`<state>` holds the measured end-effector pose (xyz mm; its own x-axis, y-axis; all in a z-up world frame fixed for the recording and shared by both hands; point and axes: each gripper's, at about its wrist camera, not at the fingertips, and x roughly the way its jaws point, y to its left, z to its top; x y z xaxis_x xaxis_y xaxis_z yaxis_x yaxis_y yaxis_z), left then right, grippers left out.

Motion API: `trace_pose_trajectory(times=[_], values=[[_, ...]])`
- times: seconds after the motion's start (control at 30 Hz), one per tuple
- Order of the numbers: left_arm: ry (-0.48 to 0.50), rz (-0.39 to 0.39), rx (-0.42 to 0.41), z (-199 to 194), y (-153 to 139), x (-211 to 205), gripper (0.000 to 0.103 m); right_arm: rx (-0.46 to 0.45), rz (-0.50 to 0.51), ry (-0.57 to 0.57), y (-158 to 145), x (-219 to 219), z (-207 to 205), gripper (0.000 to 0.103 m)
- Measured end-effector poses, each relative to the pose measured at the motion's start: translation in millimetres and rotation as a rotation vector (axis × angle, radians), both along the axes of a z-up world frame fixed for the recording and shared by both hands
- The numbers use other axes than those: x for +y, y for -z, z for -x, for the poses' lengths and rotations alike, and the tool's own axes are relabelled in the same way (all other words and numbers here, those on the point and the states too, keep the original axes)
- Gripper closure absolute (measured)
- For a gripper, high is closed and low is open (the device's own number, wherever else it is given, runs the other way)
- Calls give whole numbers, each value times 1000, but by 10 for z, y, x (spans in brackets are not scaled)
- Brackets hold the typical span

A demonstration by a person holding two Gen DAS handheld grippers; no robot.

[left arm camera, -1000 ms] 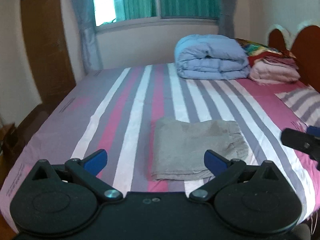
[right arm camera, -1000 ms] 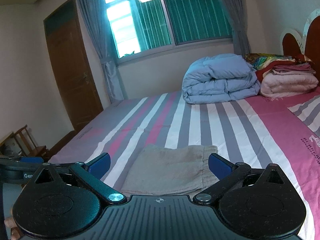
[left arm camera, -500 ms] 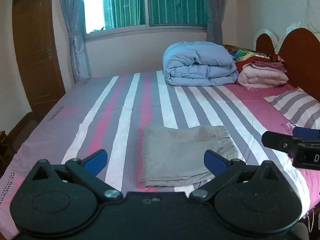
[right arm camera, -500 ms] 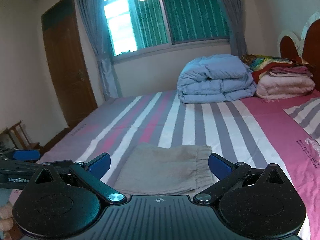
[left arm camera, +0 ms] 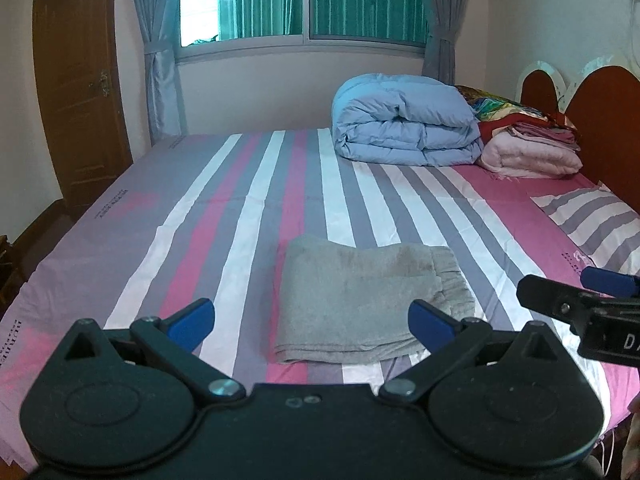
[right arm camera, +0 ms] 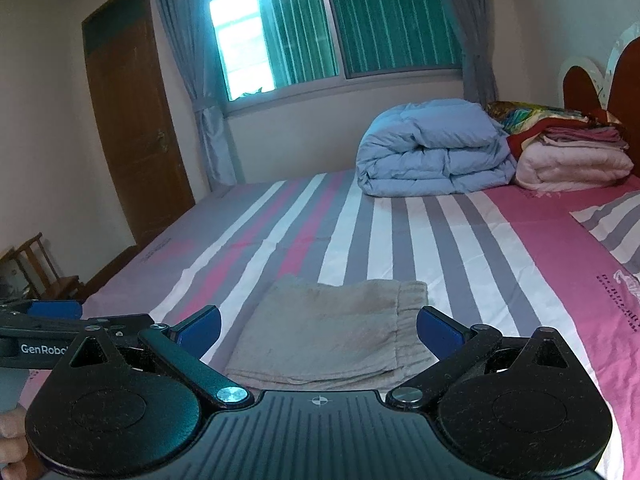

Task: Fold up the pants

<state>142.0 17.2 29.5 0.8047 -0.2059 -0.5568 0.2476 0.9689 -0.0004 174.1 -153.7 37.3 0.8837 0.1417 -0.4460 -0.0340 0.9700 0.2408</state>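
While both tools hang above the near edge of the bed, the left gripper (left arm camera: 311, 325) fills the bottom of its own frame with its blue-tipped fingers (left arm camera: 191, 319) spread wide, holding nothing. The right gripper (right arm camera: 319, 329) sits the same way at the bottom of its frame, fingers (right arm camera: 440, 330) well apart and bare. Each shows up in the other's view: the right one juts in at the lower right edge of the left camera, the left one at the lower left edge of the right camera (a "GenRobo" label is partly readable there).

Just beyond the fingertips, in the lower centre of both frames, the grey pants (left arm camera: 368, 302) lie folded into a flat rectangle on the striped bedsheet (left arm camera: 256, 208), elastic waistband toward the right, touched by neither tool.

Farther back, at centre right, a rolled blue duvet (left arm camera: 404, 124) rests beside a stack of folded blankets (left arm camera: 528, 148). A striped pillow (left arm camera: 596, 224) lies at the right edge near the headboard (left arm camera: 600, 120). Behind everything, the green-curtained window (right arm camera: 332, 32) spans the top and a wooden door (right arm camera: 136, 128) stands at upper left.
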Motion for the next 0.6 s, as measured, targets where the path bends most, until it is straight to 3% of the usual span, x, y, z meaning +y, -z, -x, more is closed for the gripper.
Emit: trace_pose_trajectory(times=[0.6], values=[[5, -3, 46, -155, 136, -15, 6, 19, -5, -11, 91, 25, -79, 0]])
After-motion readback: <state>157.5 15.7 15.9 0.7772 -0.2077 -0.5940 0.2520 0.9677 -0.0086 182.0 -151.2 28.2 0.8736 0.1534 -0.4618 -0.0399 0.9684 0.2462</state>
